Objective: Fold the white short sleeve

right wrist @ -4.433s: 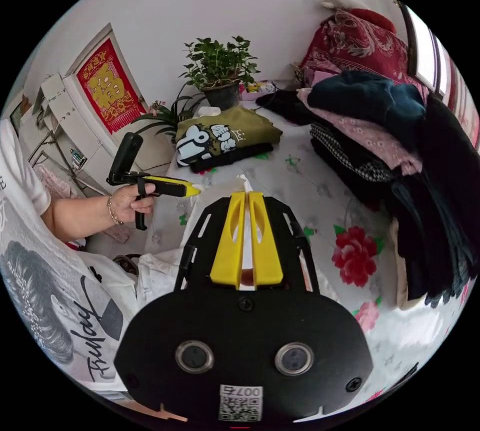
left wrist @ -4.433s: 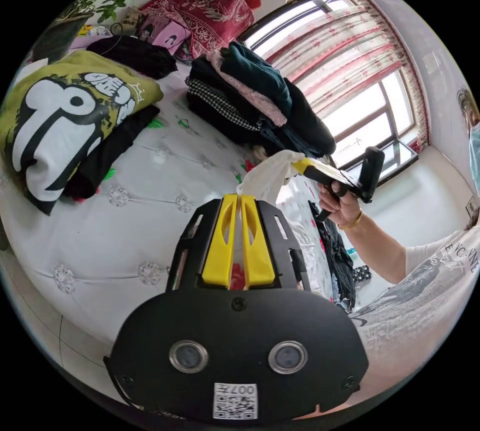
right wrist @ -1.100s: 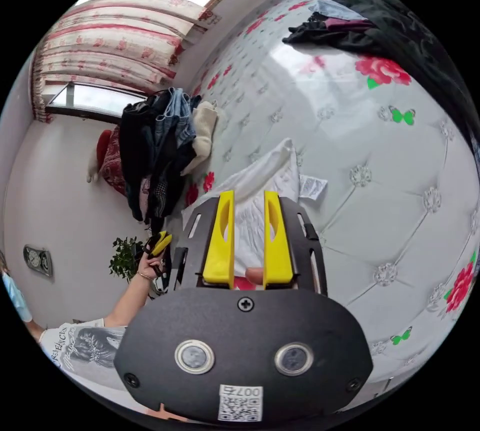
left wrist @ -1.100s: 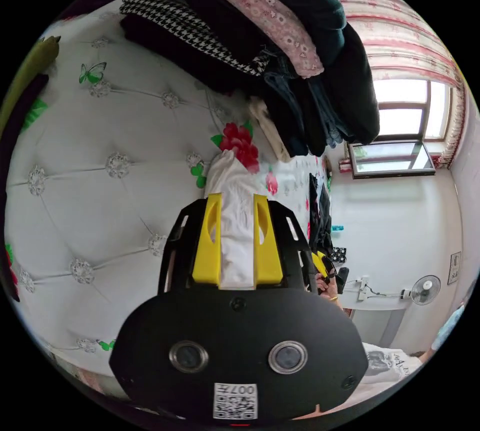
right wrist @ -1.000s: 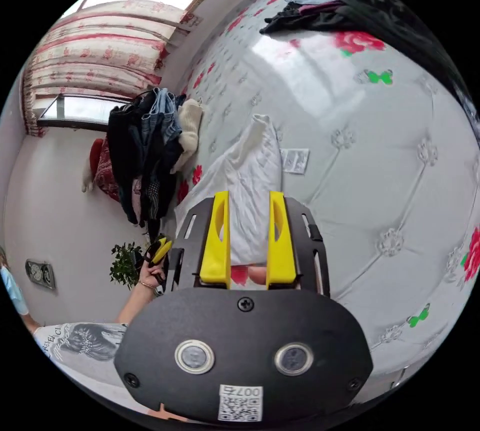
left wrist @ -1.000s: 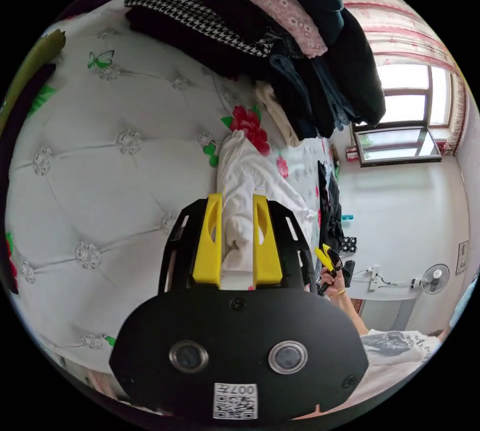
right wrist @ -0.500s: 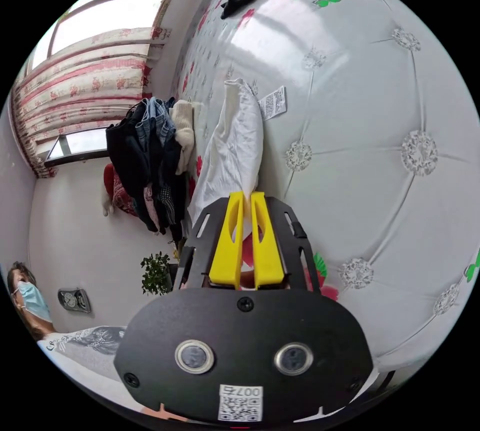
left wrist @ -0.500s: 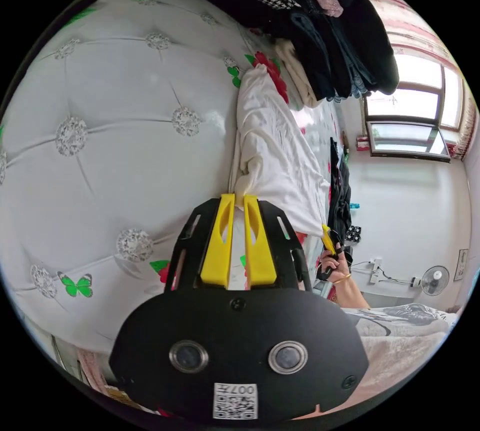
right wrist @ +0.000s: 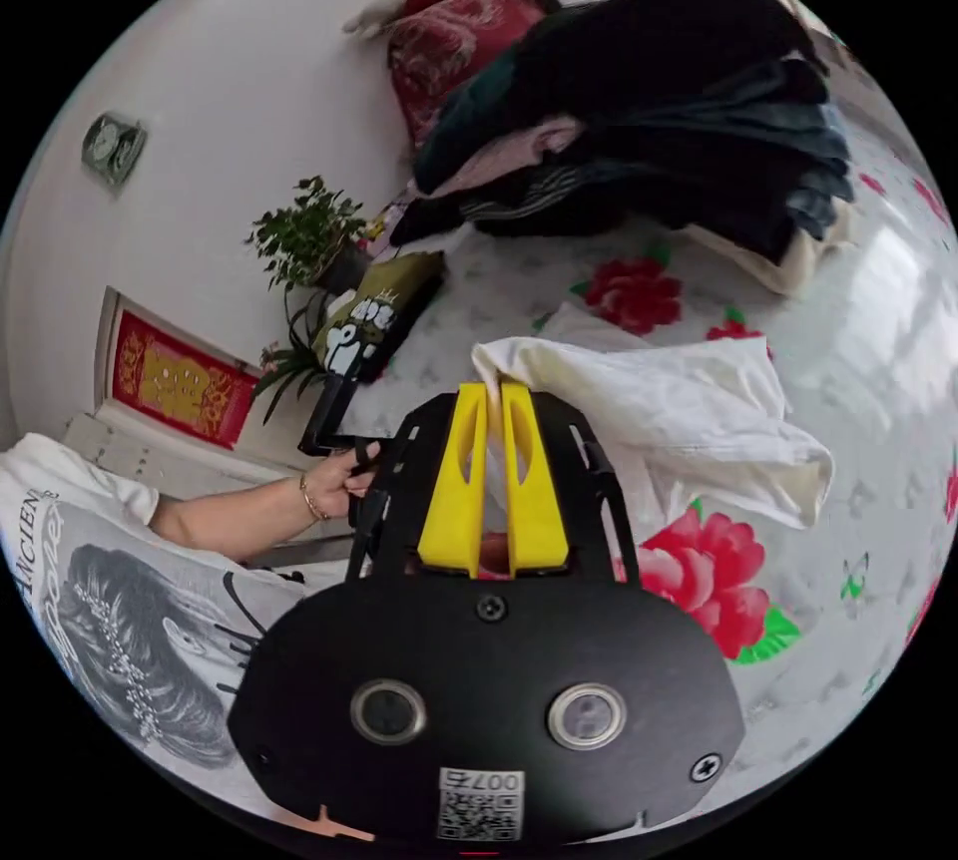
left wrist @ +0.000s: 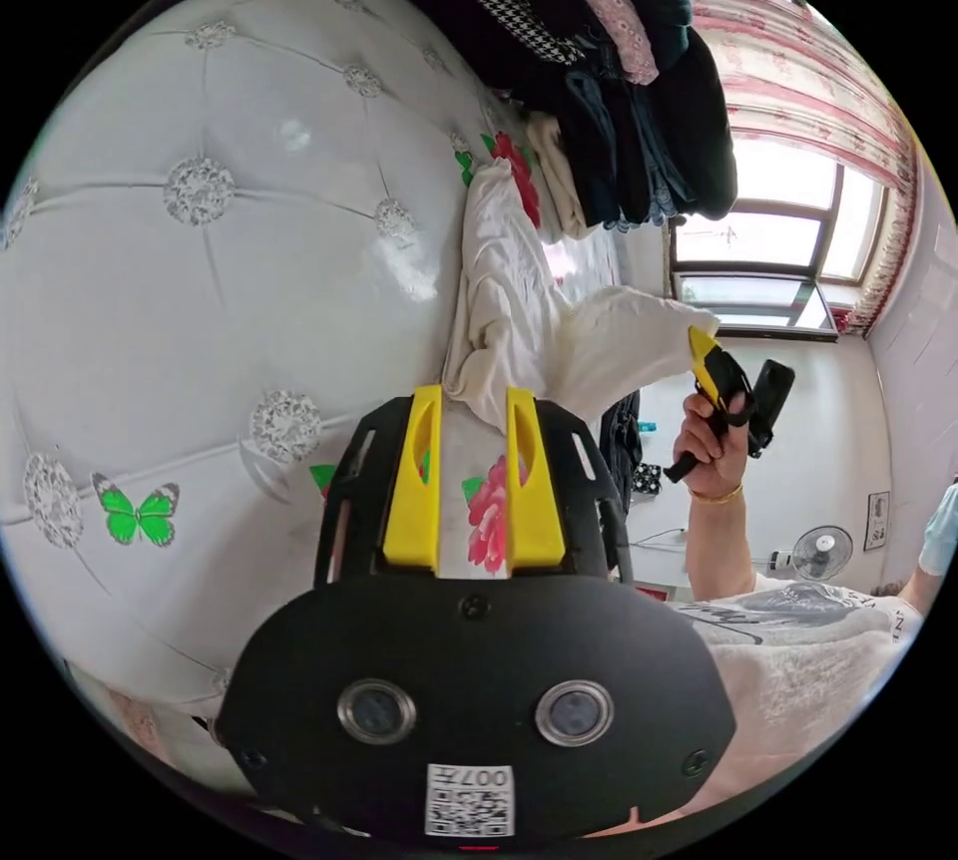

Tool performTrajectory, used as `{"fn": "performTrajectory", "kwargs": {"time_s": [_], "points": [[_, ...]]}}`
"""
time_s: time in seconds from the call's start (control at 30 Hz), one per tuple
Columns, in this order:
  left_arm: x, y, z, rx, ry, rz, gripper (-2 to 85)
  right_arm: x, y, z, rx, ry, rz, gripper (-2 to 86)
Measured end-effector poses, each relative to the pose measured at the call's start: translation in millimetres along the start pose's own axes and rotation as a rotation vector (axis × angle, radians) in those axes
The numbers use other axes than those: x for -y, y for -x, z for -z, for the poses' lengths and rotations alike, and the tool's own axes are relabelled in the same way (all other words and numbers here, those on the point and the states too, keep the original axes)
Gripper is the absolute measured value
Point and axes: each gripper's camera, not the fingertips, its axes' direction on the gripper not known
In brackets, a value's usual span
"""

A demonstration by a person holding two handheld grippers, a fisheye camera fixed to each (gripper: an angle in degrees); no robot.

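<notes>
Left gripper point(left wrist: 469, 393), lower centre of the left gripper view: jaws parted with a clear gap, nothing between them; bare bedspread point(left wrist: 200, 301) shows through the gap. The nearest edge of the white short sleeve point(left wrist: 509, 301) lies just past the tips.

Right gripper point(right wrist: 492, 388), centre of the right gripper view: jaws drawn together on a bunched corner of the white cloth point(right wrist: 659, 411). It also shows at centre right of the left gripper view point(left wrist: 699, 341), lifting that corner off the bed.

White short sleeve: a loose heap in mid-frame of both views, on the tufted floral bedspread, one corner raised and the rest resting down. How many layers are pinched probably cannot be told, since the fold is hidden behind the jaws.

Pile of dark clothes point(right wrist: 679, 142): upper right of the right gripper view, just beyond the garment.

Olive printed shirt point(right wrist: 374, 311) and potted plant point(right wrist: 304, 236): left of centre, farther back.

Risks: with one corner held, the cloth may swing and crumple rather than spread. A thin pinch could slip. Carried far, the corner could snag the dark pile.
</notes>
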Motion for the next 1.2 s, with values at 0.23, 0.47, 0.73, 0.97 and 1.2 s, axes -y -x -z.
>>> {"fn": "performTrajectory", "kwargs": {"time_s": [0.23, 0.47, 0.73, 0.97, 1.2], "points": [[-17, 1, 30, -0.094, -0.015, 0.039, 11.2, -45, 34, -128, 0.046, 0.210, 0.054, 4.0], [-13, -23, 42, -0.178, -0.018, 0.036, 10.7, -128, -110, -70, -0.030, 0.077, -0.402, 5.9], [-6, -65, 45, -0.176, 0.006, 0.062, 4.6, -187, -183, -100, 0.274, 0.038, -0.666, 1.9], [38, -143, 123, -0.292, -0.114, -0.097, 3.7, -140, -163, -71, 0.494, -0.102, -0.528, 0.1], [109, -219, 324, -0.288, -0.391, -0.319, 3.5, -3, -57, -65, 0.605, -0.199, -0.208, -0.1]]}}
